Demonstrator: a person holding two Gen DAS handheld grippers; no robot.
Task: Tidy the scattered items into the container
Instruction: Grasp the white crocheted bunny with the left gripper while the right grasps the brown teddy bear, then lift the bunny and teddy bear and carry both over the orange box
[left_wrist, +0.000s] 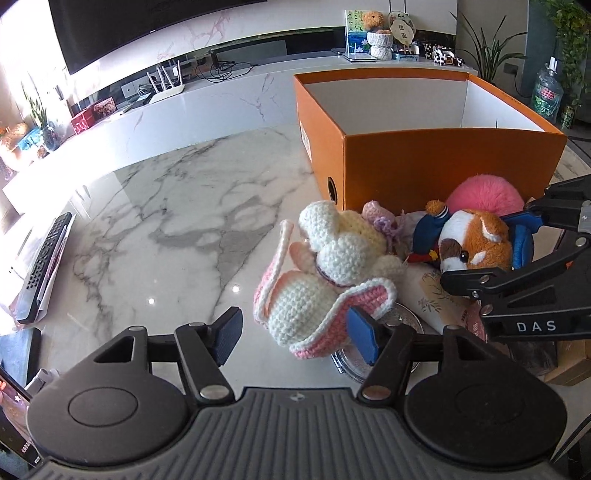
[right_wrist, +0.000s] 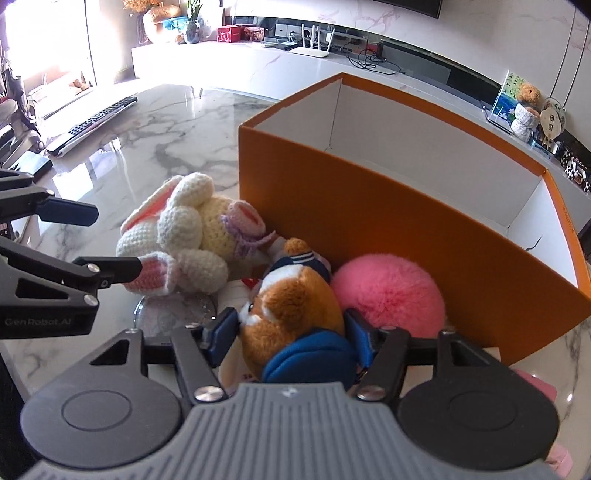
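Note:
An open orange box (left_wrist: 443, 158) (right_wrist: 369, 229) with white inside walls stands on the marble table. Against its near wall lie a cream and pink crochet bunny (left_wrist: 325, 266) (right_wrist: 184, 236), a brown and white plush animal (left_wrist: 472, 236) (right_wrist: 295, 306) with a blue backpack, and a pink pompom (left_wrist: 484, 192) (right_wrist: 391, 291). My left gripper (left_wrist: 295, 338) (right_wrist: 118, 240) is open, its right pad at the bunny's pink ear. My right gripper (right_wrist: 291, 334) (left_wrist: 480, 247) is open around the plush animal, one pad on each side of it.
A black remote control (left_wrist: 44, 266) (right_wrist: 92, 122) lies near the table's far-left edge. A round clear disc (left_wrist: 402, 321) (right_wrist: 177, 310) and printed cards lie under the toys. Bare marble (left_wrist: 166, 221) stretches left of the box. A TV console runs behind.

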